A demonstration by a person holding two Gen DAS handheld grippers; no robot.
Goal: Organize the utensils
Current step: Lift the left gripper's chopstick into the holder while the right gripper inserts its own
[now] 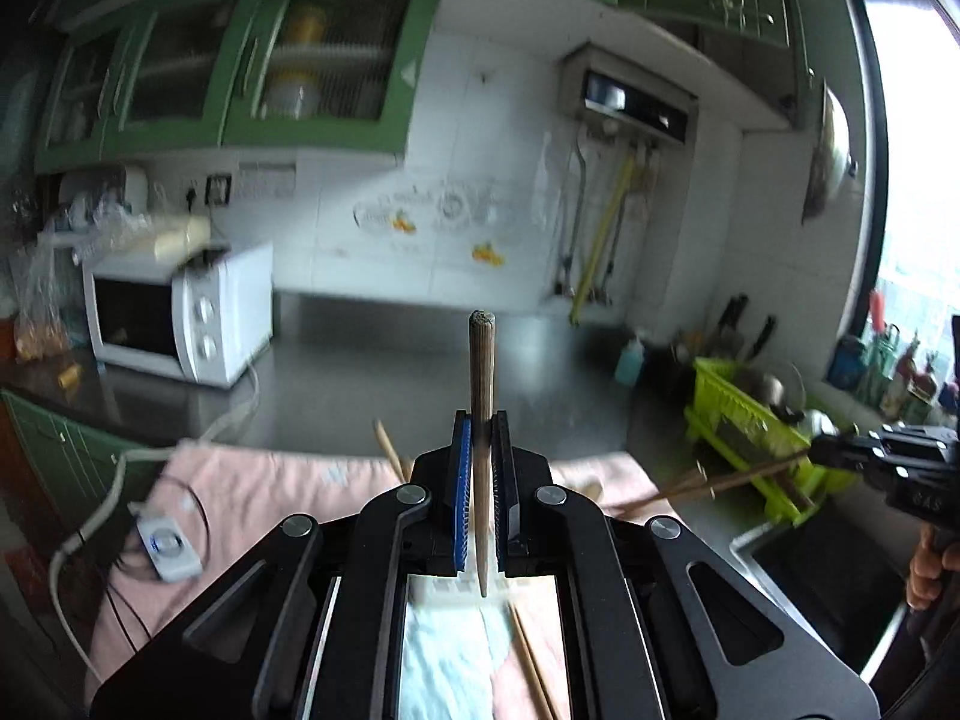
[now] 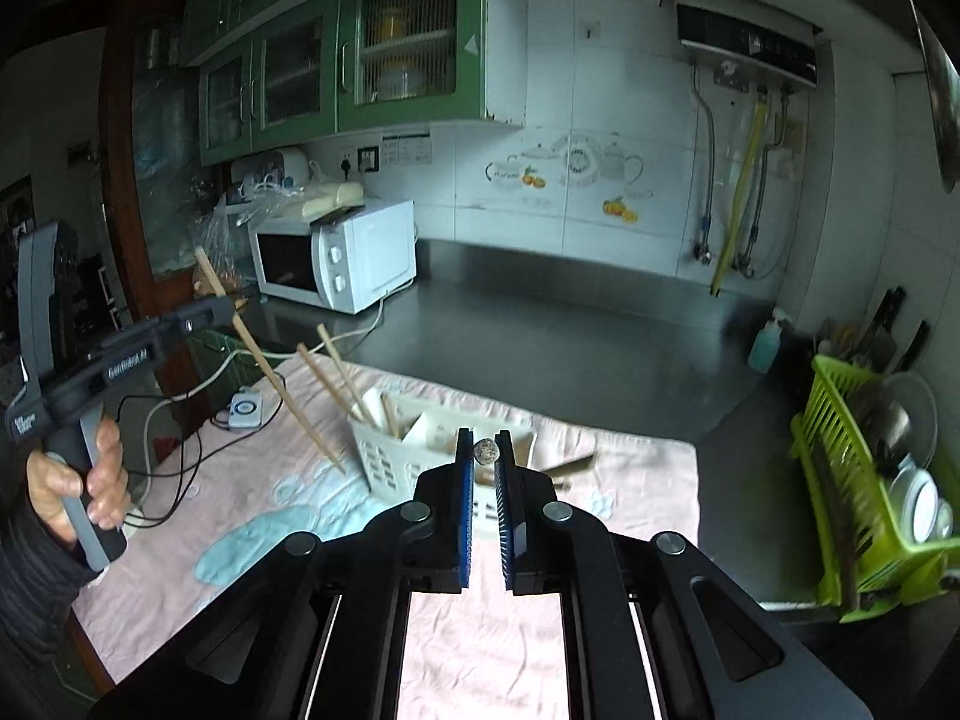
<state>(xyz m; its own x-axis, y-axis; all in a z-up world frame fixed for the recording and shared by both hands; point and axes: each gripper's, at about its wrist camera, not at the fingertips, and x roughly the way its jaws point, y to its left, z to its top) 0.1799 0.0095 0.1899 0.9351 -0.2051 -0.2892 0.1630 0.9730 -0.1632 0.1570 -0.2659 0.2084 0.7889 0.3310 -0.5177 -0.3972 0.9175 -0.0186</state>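
My left gripper (image 1: 482,426) is shut on a brown wooden chopstick (image 1: 482,372) that stands upright between its pads. The right wrist view shows that left gripper (image 2: 225,307) raised at the left, its chopstick (image 2: 282,396) slanting down over the pink cloth (image 2: 252,480). My right gripper (image 2: 483,450) is shut on another chopstick (image 2: 485,450), seen end-on. The left wrist view shows the right gripper (image 1: 819,450) with its chopstick (image 1: 738,477) pointing left. A white slotted utensil basket (image 2: 390,462) stands on the cloth with several chopsticks (image 2: 336,372) leaning in it.
A white microwave (image 2: 336,258) sits at the back left of the dark counter (image 2: 540,348). A green dish rack (image 2: 864,504) stands at the right beside a sink (image 1: 828,576). Two loose chopsticks (image 1: 531,660) lie on the cloth. Cables and a white switch (image 2: 245,409) lie at the cloth's left edge.
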